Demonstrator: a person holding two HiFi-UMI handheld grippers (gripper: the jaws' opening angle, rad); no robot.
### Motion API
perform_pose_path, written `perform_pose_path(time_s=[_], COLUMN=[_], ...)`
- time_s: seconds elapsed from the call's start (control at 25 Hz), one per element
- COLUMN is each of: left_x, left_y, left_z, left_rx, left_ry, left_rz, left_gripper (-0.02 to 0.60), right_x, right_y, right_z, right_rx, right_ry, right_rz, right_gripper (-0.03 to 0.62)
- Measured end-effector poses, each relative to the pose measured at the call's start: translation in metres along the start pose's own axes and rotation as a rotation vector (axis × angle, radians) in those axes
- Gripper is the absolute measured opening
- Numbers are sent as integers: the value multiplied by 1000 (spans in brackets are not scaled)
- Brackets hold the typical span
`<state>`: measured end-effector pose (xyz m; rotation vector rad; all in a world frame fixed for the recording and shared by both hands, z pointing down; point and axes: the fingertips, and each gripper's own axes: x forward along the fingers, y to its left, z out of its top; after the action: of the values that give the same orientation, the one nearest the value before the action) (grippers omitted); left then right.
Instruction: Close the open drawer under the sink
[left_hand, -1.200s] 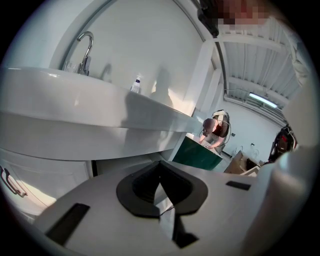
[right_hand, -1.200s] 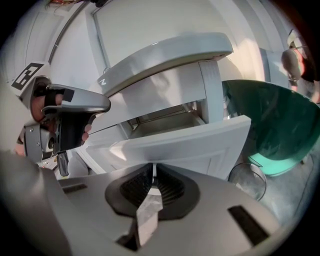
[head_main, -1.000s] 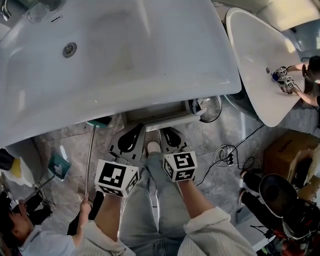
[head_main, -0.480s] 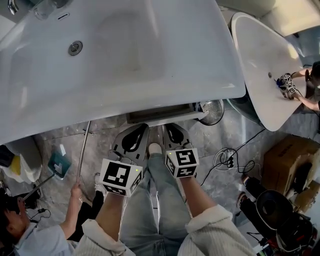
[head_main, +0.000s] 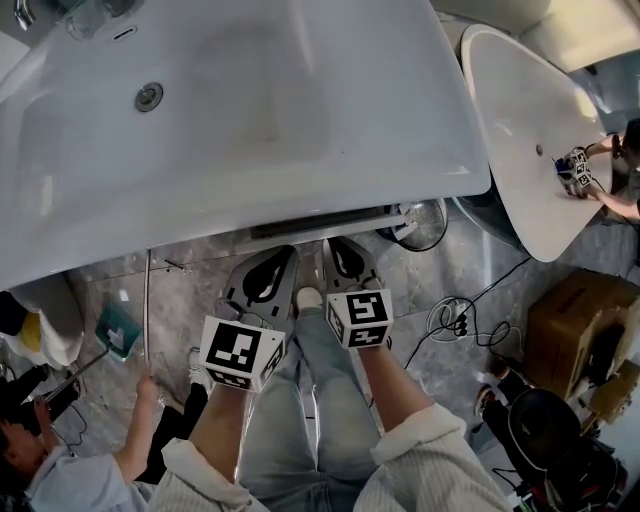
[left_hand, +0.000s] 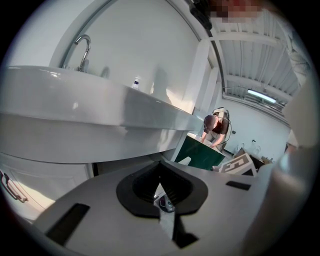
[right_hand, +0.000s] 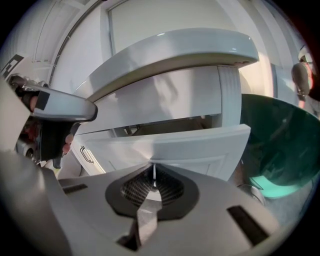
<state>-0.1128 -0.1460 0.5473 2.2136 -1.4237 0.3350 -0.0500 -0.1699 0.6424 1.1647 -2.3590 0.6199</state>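
The white drawer (head_main: 320, 222) under the big white sink (head_main: 400, 120) shows in the head view as a thin strip below the basin's front edge. In the right gripper view its panelled front (right_hand: 200, 147) fills the middle, with a narrow dark gap above it. My right gripper (head_main: 336, 246) (right_hand: 153, 169) is shut, its tips against that front. My left gripper (head_main: 283, 255) (left_hand: 161, 165) is shut too and sits beside it at the drawer, under the sink's rim (left_hand: 100, 117). Neither holds anything.
A second white basin (head_main: 520, 130) stands at the right, with a person's hands (head_main: 575, 168) at it. A fan (head_main: 420, 222), cables (head_main: 455, 315) and a cardboard box (head_main: 575, 310) are on the floor. At lower left a person (head_main: 60, 470) holds a metal rod (head_main: 147, 310).
Both grippers have moved forward and the drawer has slid in under the sink, from well out to a thin strip. The person's rod at the left has shifted leftwards.
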Motion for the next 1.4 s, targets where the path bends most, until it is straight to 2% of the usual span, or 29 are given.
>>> perform_pose_path(time_s=[0.2,0.48,0.72,1.2,1.4], left_x=[5,1,2,-4,-6], left_y=[-2,7,12,17,18], left_z=[3,5,6,8,10], left_rx=[-35,-20,-26,-23,-48], left_ry=[-2,-15,-22,-25,-35], left_rz=[14,26,40,62,75], left_gripper=[15,15,15,15,15], right_x=[15,23,36,52,53], right_y=[-10,-6,-8,-12,-11], right_z=[15,20,23,35,35], right_rx=[-9,-27,-54,-25,-30], right_ry=[-8,-34,-18,-21,-19], right_rz=[0,4,9,0,-6], right_gripper=[25,23,17,17,17])
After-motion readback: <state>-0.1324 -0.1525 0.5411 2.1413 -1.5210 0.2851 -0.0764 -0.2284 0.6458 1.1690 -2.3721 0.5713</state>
